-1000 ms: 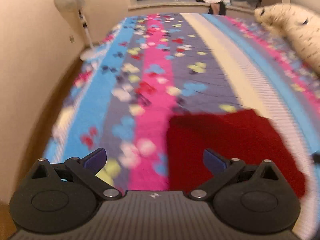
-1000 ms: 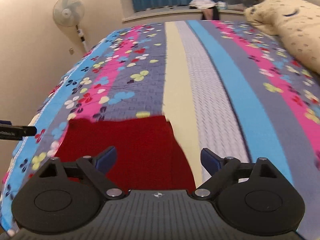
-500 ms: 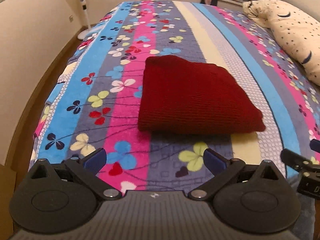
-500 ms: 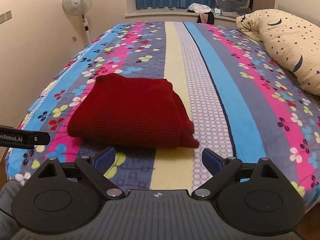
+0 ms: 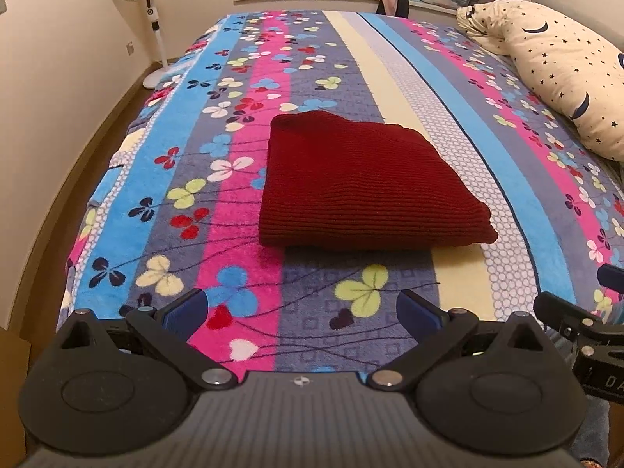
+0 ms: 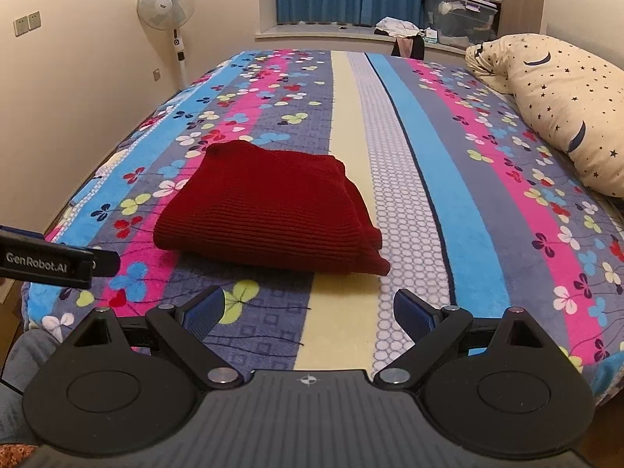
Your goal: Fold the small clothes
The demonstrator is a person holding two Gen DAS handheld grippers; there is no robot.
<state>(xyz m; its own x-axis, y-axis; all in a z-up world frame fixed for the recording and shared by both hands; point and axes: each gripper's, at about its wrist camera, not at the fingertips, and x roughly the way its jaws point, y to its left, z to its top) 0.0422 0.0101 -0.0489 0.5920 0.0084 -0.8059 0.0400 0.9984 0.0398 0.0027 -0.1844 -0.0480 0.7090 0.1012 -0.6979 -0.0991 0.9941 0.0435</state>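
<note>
A dark red knitted garment [image 5: 362, 183] lies folded into a neat rectangle on the striped flowered bedspread [image 5: 218, 202]; it also shows in the right wrist view [image 6: 265, 210]. My left gripper [image 5: 302, 314] is open and empty, held back from the garment's near edge. My right gripper [image 6: 308, 310] is open and empty, also short of the garment, towards its right corner. The left gripper's body [image 6: 54, 259] shows at the left edge of the right wrist view, and the right gripper's body [image 5: 585, 335] at the right edge of the left wrist view.
A star-patterned cream pillow [image 6: 565, 105] lies at the right of the bed. A standing fan [image 6: 167, 4] is by the left wall. A window ledge with a storage box [image 6: 460, 19] and clothes is at the far end. The bed's near edge is just below the grippers.
Both grippers have pulled back and up from the red garment, which was right at the fingers one second ago. The garment now lies whole and folded in front of them.
</note>
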